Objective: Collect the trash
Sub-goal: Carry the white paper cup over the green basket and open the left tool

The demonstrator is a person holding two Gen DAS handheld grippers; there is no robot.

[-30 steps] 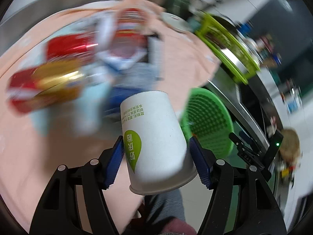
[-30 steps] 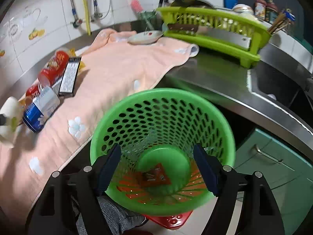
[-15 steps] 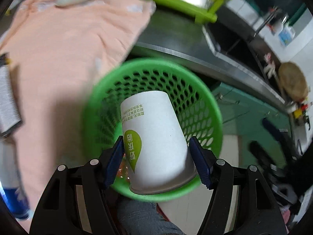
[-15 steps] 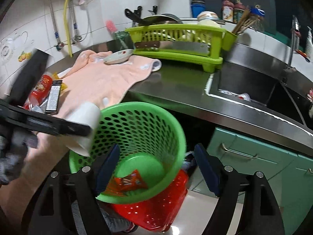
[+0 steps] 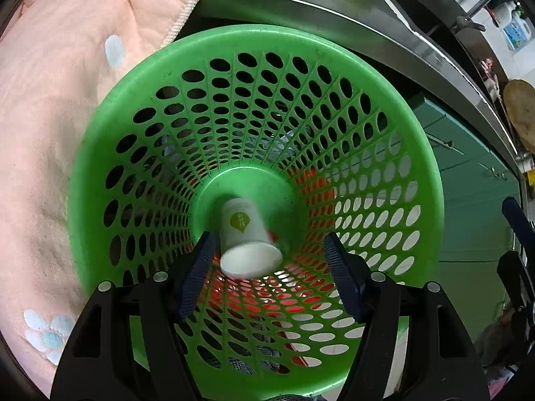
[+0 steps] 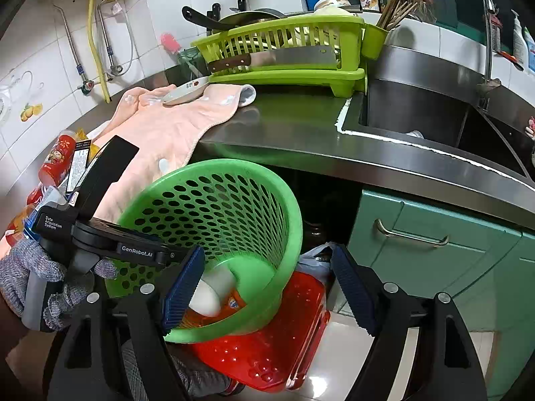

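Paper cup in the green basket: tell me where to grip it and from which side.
Hedged: grip the paper cup across its tapered side wall, coming straight down through the green basket mouth. It lies tipped on the bottom, open rim toward the camera, and the perforated walls block any sideways approach.

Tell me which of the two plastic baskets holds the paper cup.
The green basket, the round tilted one with oval holes. The paper cup lies at its bottom. The red basket sits underneath it, lower, and shows no cup.
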